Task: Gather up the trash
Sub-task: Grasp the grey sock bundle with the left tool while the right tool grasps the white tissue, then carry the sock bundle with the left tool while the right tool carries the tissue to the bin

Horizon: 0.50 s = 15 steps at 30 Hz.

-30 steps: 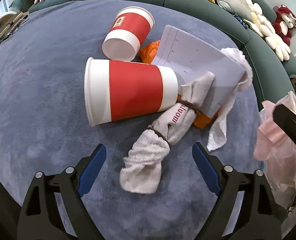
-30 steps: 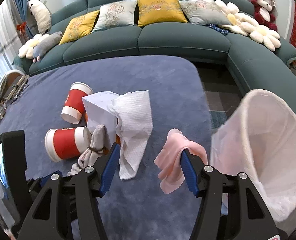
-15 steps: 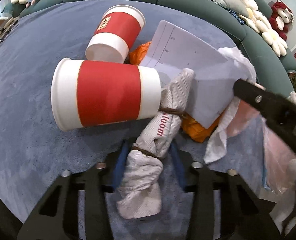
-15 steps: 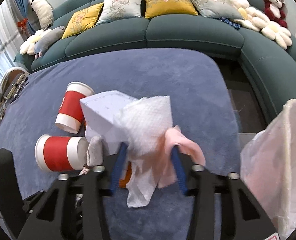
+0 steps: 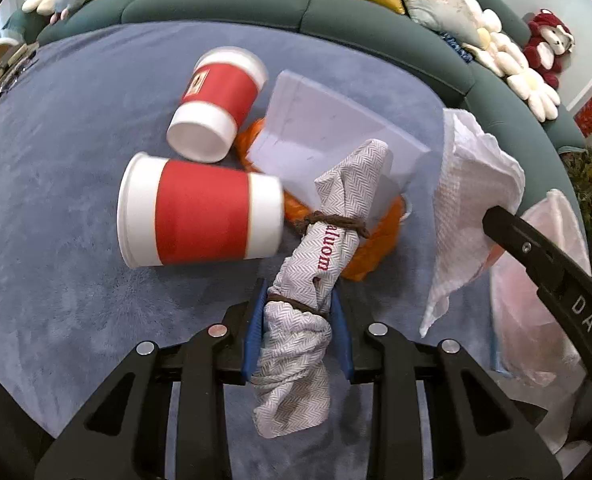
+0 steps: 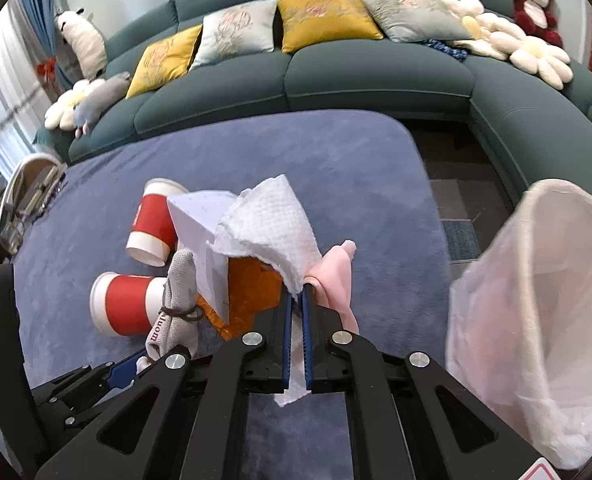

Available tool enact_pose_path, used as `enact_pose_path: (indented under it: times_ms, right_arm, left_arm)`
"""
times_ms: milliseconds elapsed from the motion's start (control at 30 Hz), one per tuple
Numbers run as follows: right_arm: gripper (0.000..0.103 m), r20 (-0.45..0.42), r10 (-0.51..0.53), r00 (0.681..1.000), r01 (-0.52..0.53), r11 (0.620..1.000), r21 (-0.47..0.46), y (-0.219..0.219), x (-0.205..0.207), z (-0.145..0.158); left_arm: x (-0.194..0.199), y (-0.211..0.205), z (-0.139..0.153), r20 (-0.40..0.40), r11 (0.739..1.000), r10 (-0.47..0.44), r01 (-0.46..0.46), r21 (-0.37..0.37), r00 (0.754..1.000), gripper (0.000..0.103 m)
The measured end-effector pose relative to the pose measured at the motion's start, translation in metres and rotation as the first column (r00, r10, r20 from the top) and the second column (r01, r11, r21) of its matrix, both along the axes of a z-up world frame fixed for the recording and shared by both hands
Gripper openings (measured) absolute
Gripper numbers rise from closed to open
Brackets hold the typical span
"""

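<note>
Blue-grey carpet [image 5: 64, 168] fills the middle of a living room, ringed by a curved dark green sofa [image 6: 375, 76] with yellow and pale cushions and plush toys along its back.

On the carpet lies a small heap of trash. Two red-and-white paper cups lie on their sides: the near cup [image 5: 200, 216] with its mouth to the left, the far cup [image 5: 220, 100] just behind it. Beside them a white sheet of paper [image 5: 327, 136] lies over an orange wrapper [image 5: 375, 240].

The left tongs [image 5: 297, 332] are closed on a grey rolled cloth [image 5: 319, 256] tied with brown bands, pinching its lower part; its upper end leans across the paper.

The right tongs [image 6: 296, 316] are clamped on a white paper towel [image 6: 268, 224], which fans out above the fingertips with one tail hanging below. A pink cloth [image 6: 335, 276] drapes over the right finger, touching the towel. To the right stands an open bin bag [image 6: 535, 304], pale and translucent, near the tongs.
</note>
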State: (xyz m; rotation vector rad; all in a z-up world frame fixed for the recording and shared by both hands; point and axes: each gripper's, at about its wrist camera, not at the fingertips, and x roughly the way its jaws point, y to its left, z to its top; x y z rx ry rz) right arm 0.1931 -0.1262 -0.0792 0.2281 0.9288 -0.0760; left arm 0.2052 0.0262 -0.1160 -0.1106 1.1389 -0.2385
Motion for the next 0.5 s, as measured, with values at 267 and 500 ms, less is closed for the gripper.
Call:
enact_pose_path:
  times_ms: [267,500]
  right_arm:
    - [0.005,0.064,-0.053,0.997,0.052,0.999,0.004,-0.022,-0.032,0.033]
    - [0.005,0.12,-0.103,0.987,0.104,0.995,0.0,-0.051,-0.063,0.058]
  left_arm:
    - [-0.021,-0.023,0.039,0.066,0.999,-0.053,0.053,-0.001,0.996,0.029]
    - [-0.037,-0.065,0.072,0.128,0.992,-0.123,0.123,0.01,0.984,0.029]
